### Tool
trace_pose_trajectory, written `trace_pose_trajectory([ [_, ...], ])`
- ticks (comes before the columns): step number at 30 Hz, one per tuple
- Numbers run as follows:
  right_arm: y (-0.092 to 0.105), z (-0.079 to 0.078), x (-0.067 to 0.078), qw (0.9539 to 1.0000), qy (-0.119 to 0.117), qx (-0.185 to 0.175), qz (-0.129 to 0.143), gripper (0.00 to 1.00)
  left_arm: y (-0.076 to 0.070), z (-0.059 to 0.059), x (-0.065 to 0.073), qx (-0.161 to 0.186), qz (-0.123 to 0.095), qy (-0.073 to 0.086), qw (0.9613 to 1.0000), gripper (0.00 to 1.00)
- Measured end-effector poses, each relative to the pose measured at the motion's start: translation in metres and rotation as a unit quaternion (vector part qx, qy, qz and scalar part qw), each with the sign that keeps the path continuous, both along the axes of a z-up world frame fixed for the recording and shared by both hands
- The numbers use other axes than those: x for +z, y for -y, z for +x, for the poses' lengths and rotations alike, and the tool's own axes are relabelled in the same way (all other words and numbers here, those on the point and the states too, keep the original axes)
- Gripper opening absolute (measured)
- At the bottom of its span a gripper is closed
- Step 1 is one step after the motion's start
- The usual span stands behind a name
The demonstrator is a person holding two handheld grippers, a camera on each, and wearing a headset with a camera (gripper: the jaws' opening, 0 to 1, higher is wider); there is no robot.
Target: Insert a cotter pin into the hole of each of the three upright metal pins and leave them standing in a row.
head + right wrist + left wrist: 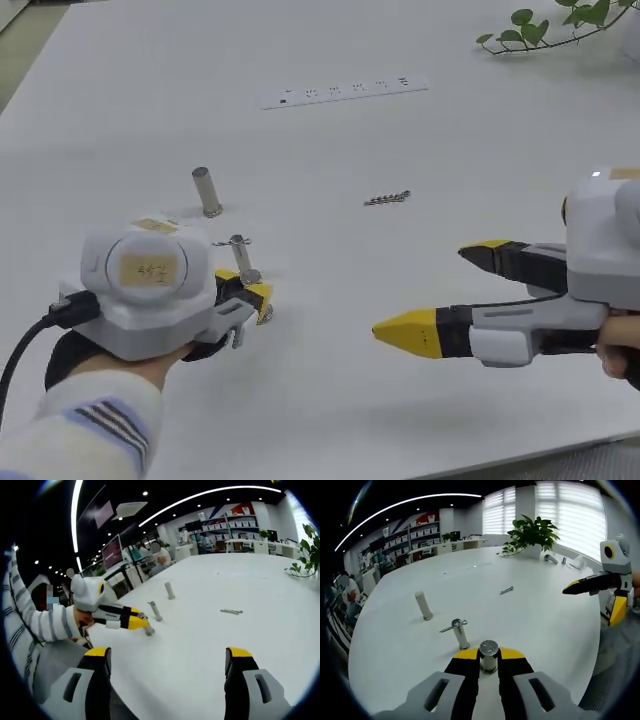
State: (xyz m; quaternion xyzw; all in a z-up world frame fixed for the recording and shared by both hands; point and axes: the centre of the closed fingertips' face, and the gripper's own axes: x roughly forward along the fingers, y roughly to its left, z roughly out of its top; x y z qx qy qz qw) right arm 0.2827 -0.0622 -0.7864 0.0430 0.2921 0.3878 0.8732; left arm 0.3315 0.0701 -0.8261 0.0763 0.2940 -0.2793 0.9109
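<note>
On a wide white bench [330, 400], my left gripper [252, 292], black with yellow tips, is clamped around the nearest upright silver metal pin [488, 655], which stands on the bench between the two jaws. Just beyond it stands a second upright silver metal pin [460, 633], with a thin wire cotter pin [451, 627] pushed through the hole near its top and sticking out to one side. Farther back, a third upright silver metal pin [424, 605] stands apart from the other two. The three make a loose line running away from me. A loose wire cotter pin [387, 198] lies flat on the bench, well to the right of the pins. My right gripper [420, 290] hovers over the bench on the right, its jaws spread wide and holding nothing. A long white power strip [345, 92] lies farther back, and green leafy plant stems [545, 25] reach in at the far right corner.
</note>
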Motion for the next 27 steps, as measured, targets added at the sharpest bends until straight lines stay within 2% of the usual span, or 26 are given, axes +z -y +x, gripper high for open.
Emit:
trace_pose_trajectory([
  [4, -0.002, 0.000, 0.000, 1.0000, -0.005, -0.001, 0.005, 0.95, 0.000, 0.000, 0.000, 0.004, -0.009, -0.002, 1.0000, 0.12],
  [8, -0.003, 0.000, 0.002, 1.0000, -0.001, 0.001, 0.007, 0.95, 0.000, 0.000, 0.000, 0.002, -0.007, 0.001, 1.0000, 0.12],
  [11, -0.004, 0.000, 0.001, 1.0000, -0.001, 0.002, 0.006, 0.95, 0.002, 0.001, 0.004, -0.010, -0.008, 0.014, 0.9998, 0.12],
  [12, -0.004, 0.000, 0.001, 1.0000, -0.002, 0.002, 0.006, 0.95, 0.002, 0.000, 0.005, -0.012, -0.016, 0.007, 0.9998, 0.14],
  [13, -0.004, 0.000, 0.001, 1.0000, -0.002, 0.003, 0.006, 0.95, 0.004, -0.001, 0.007, -0.004, -0.038, -0.006, 0.9992, 0.17],
  [15, -0.003, 0.000, 0.000, 1.0000, -0.004, 0.003, 0.004, 0.95, 0.006, 0.002, 0.014, -0.004, -0.059, 0.001, 0.9983, 0.26],
  [19, -0.004, 0.000, -0.001, 1.0000, -0.005, 0.007, -0.003, 0.95, -0.001, 0.001, 0.023, -0.002, -0.067, 0.007, 0.9977, 0.37],
  [21, -0.003, 0.001, -0.002, 0.9999, -0.004, 0.008, -0.008, 0.95, -0.006, 0.002, 0.029, 0.000, -0.065, 0.029, 0.9974, 0.40],
  [22, -0.003, 0.001, -0.002, 0.9999, -0.005, 0.008, -0.008, 0.95, -0.010, 0.003, 0.029, 0.006, -0.057, 0.036, 0.9977, 0.41],
  [23, -0.003, 0.001, -0.002, 0.9999, -0.006, 0.008, -0.007, 0.95, -0.011, 0.002, 0.028, 0.007, -0.055, 0.034, 0.9979, 0.44],
  [25, -0.004, 0.001, -0.002, 0.9999, -0.008, 0.009, -0.006, 0.95, -0.011, -0.002, 0.026, 0.005, -0.067, 0.020, 0.9976, 0.50],
  [26, -0.004, 0.001, -0.003, 0.9999, -0.009, 0.010, -0.006, 0.95, -0.010, -0.003, 0.025, 0.003, -0.069, 0.020, 0.9974, 0.55],
  [27, -0.005, 0.000, -0.003, 0.9999, -0.011, 0.011, -0.007, 0.95, -0.007, -0.007, 0.024, 0.003, -0.087, 0.008, 0.9962, 0.58],
])
